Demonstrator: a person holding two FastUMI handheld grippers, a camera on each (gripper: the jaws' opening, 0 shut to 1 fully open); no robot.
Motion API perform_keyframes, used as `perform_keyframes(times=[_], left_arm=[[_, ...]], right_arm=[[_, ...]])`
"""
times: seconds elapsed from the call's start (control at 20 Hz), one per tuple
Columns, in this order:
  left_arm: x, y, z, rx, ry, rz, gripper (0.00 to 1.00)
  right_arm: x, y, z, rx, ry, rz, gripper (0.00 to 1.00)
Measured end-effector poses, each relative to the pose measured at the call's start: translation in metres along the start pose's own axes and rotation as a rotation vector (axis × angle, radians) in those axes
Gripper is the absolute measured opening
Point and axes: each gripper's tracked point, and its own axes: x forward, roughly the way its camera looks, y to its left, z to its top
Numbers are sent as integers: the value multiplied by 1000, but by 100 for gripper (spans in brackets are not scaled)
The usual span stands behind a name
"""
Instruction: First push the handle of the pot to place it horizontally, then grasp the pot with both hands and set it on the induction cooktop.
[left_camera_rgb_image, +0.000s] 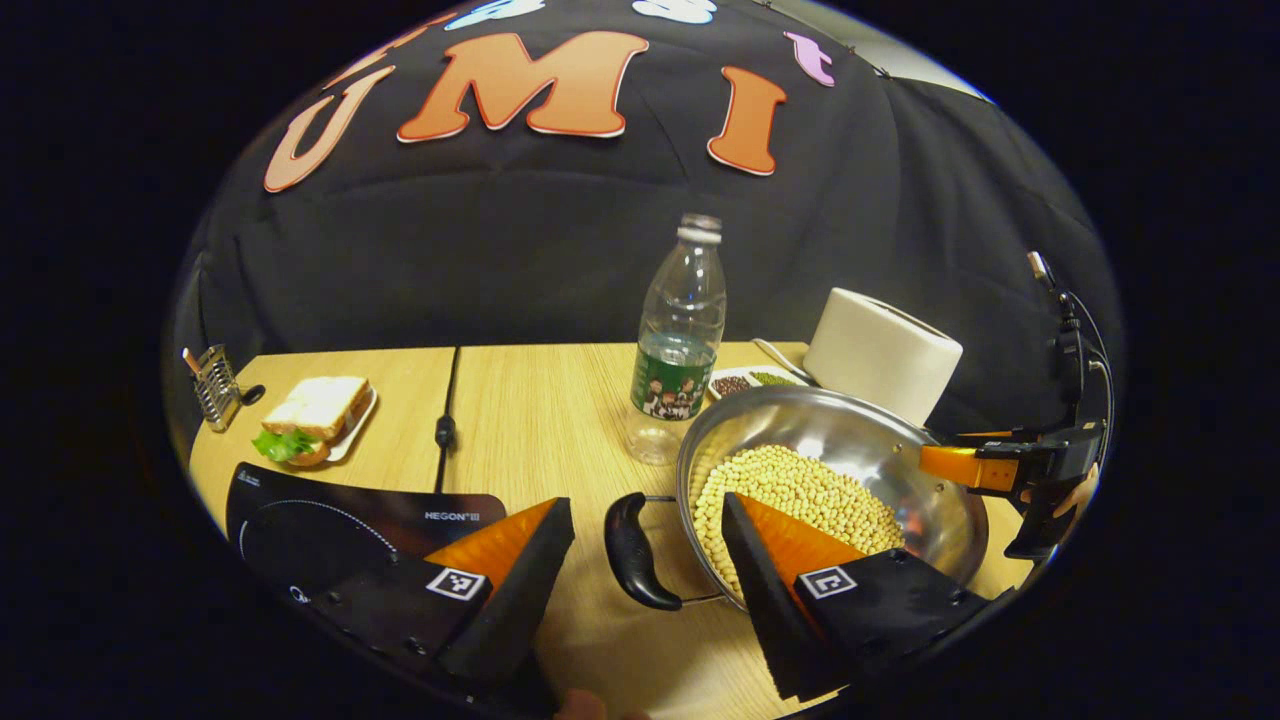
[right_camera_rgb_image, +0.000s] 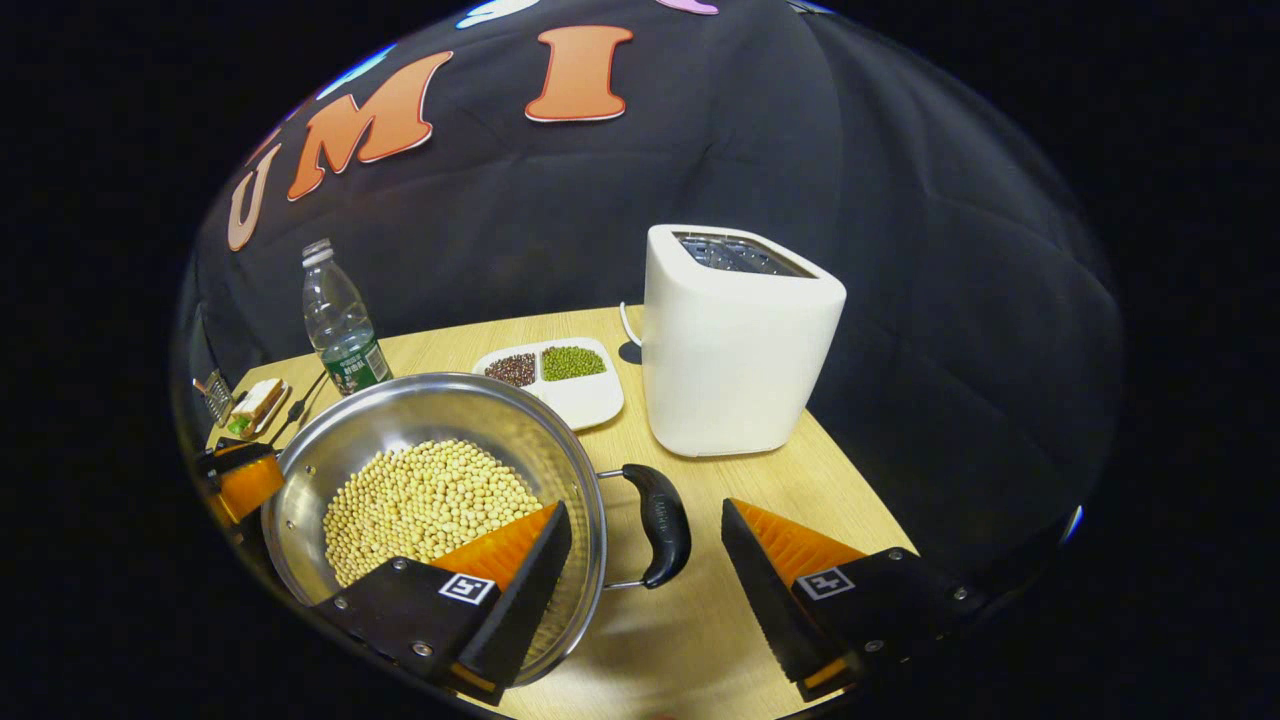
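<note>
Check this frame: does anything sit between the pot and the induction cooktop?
Nothing visible does. In the left gripper view, bare table lies between the pot and the induction cooktop; the bottle stands farther back.

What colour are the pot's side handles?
Black, on a silver pot; the handle shows best in the right gripper view.

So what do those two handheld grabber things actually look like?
Each gripper, left and right, has two wedge-shaped fingers with ribbed inner faces, on blocks carrying small square black-and-white markers. Seen from the left gripper view, the other one has a dark body with cables rising from it.
</note>
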Motion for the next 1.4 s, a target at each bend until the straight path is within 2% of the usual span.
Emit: perform_keyframes(times=[0.2, 0.25, 0.3, 0.4, 0.45, 0.6, 0.65, 0.75, 0.9, 1.0, 1.05, 1.1, 1.25, 1.3, 1.35, 1.4], left_arm=[[23, -1, -14, 36, 48, 17, 98], [21, -7, -15, 26, 54, 0, 96], [26, -4, -13, 31, 49, 19, 87], [30, 0, -13, 22, 69, 31, 82], [32, 0, -12, -1, 78, 39, 81], [31, 4, -17, -29, 138, 86, 65], [29, 4, -22, -38, 165, 102, 61], [14, 1, -27, -64, 203, 96, 56], [-10, 0, -14, -74, 185, 87, 60], [-30, 5, 4, -61, 144, 90, 57], [-41, 7, 12, -61, 128, 94, 55], [-52, 10, 20, -58, 118, 98, 58], [-78, 25, 34, -64, 99, 111, 55], [-87, 31, 39, -69, 92, 117, 60], [-97, 38, 43, -72, 84, 125, 58], [-106, 46, 47, -74, 73, 133, 60]], right_arm=[[8, 3, -10, 20, 55, 6, 93], [9, 4, -12, 28, 69, 8, 88], [11, 5, -15, 37, 83, 12, 86], [12, 9, -15, 69, 95, 29, 67], [12, 10, -18, 80, 112, 33, 65], [4, 11, -21, 130, 140, 38, 55], [2, 13, -23, 141, 147, 37, 49], [-11, 12, -22, 144, 147, 31, 44], [-41, 12, -2, 129, 89, 22, 43], [-60, 19, 9, 139, 67, 37, 43], [-69, 24, 14, 143, 60, 46, 39], [-77, 28, 20, 148, 48, 52, 43], [-101, 49, 32, 143, 20, 69, 43], [-106, 57, 35, 138, 14, 76, 43], [-113, 66, 39, 135, 9, 85, 43], [-118, 75, 41, 131, 3, 95, 43]])
